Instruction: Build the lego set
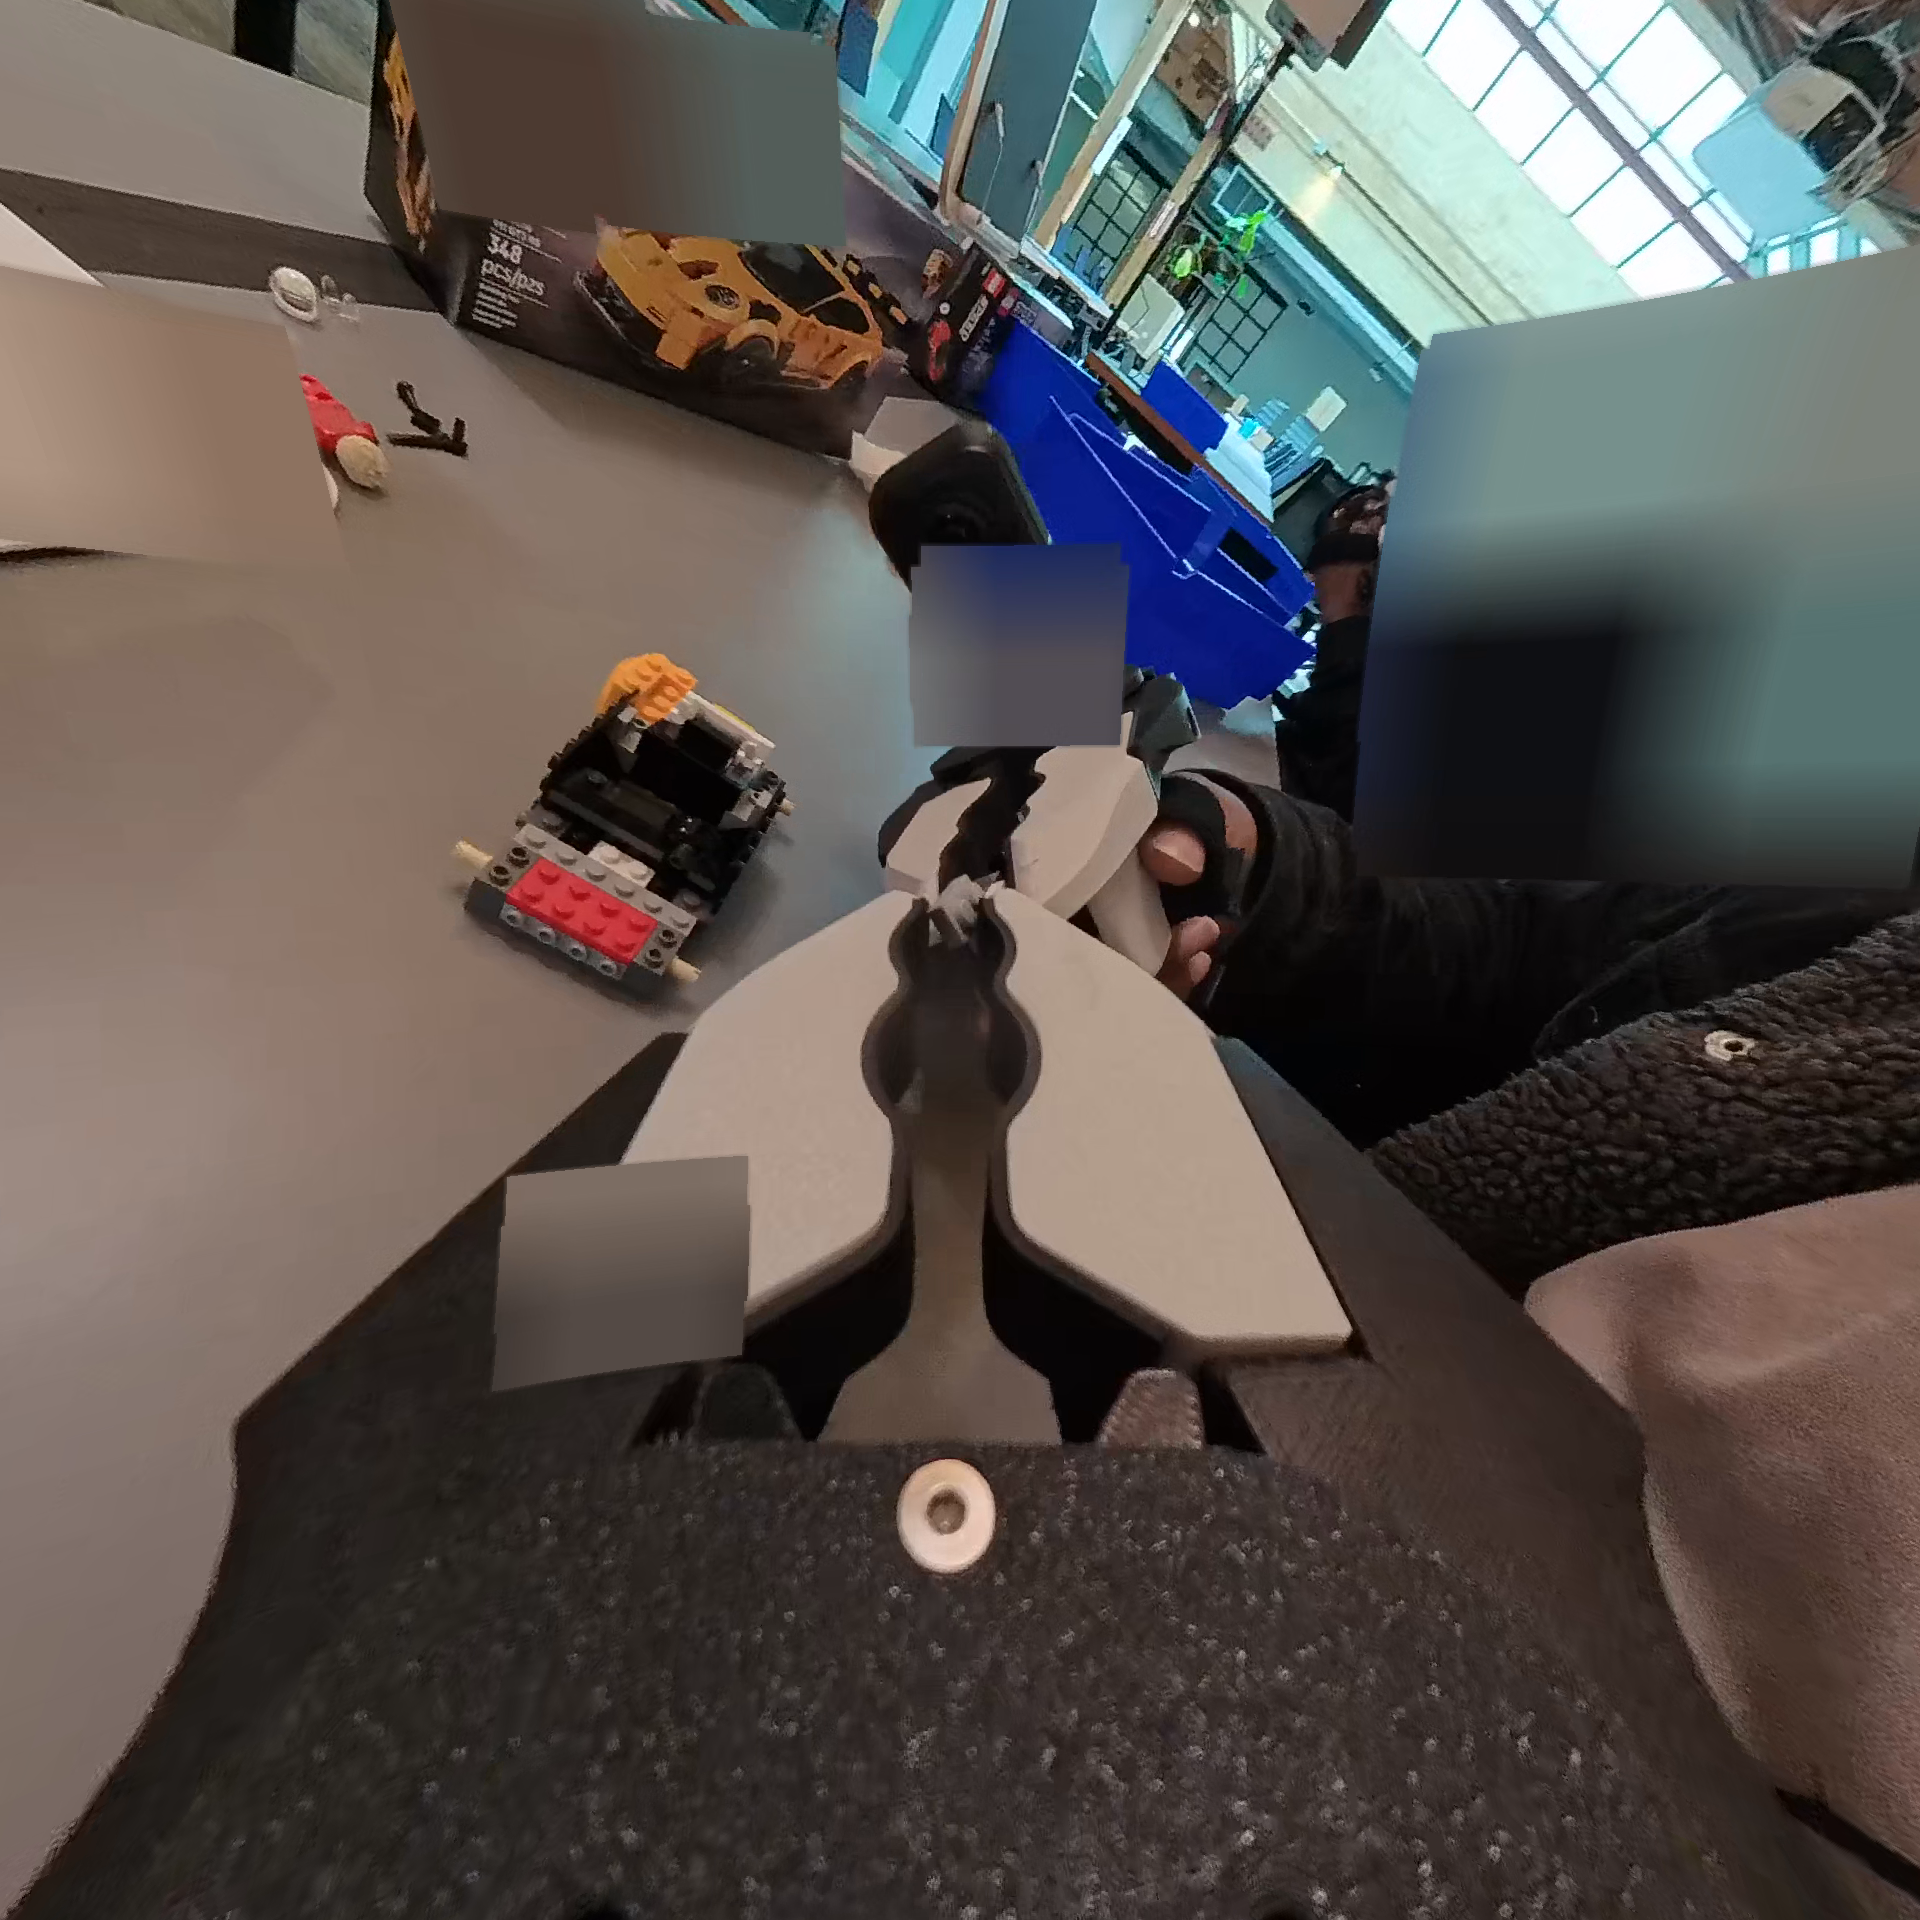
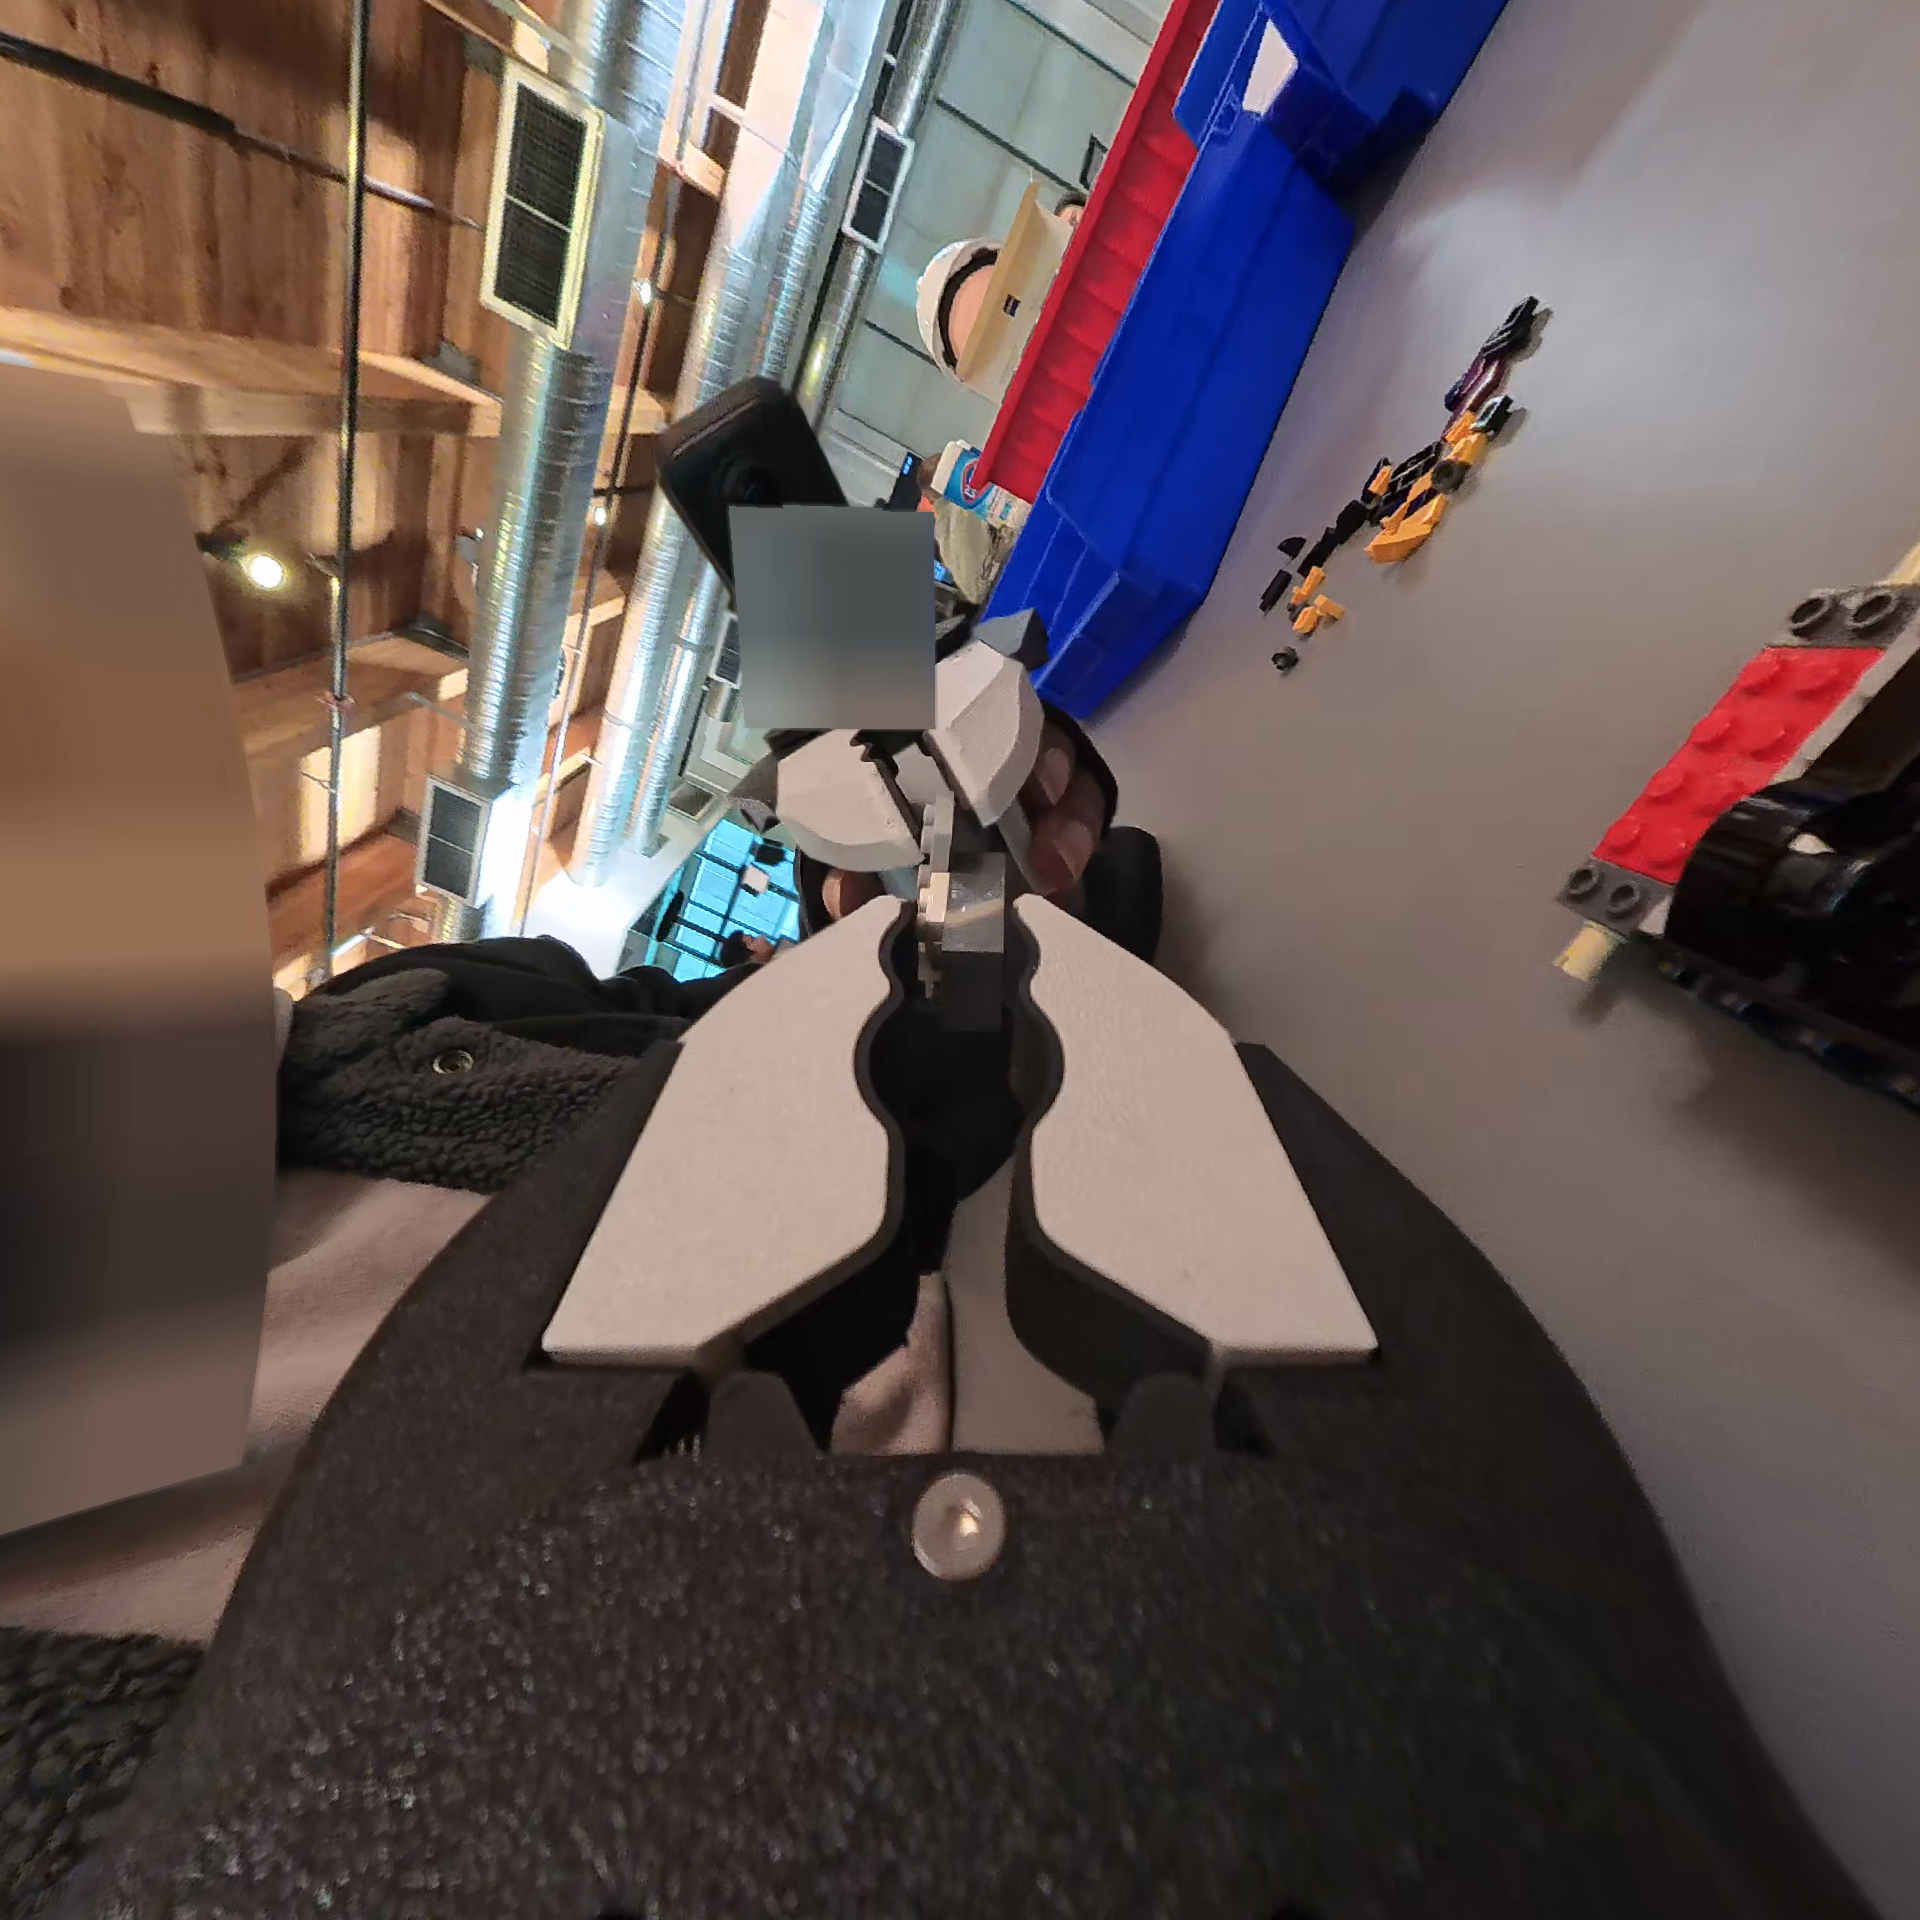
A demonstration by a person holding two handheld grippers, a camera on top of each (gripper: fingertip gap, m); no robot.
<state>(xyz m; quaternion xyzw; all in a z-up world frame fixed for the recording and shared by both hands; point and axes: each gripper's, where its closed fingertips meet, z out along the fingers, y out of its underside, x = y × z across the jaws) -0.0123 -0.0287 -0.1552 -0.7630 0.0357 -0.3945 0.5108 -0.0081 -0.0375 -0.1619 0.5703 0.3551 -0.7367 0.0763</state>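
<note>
left wrist: faces right | right wrist: rolled, faces left | shared: car (image 1: 623,821)

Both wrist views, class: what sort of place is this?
Probably a shared workshop or lab in a converted industrial building: exposed silver ducting under a timber ceiling, blue storage bins along a grey worktable.

Both pictures are bright and evenly lit. Daylight comes through the tall windows (image 1: 1621,135) in the left wrist view, where the panes wash out nearly white; a small ceiling lamp (image 2: 265,569) glows in the right wrist view. Shadows on the grey table (image 1: 260,831) are soft and short. Wide-angle bending curves the edges, and the corners smear slightly.
</note>
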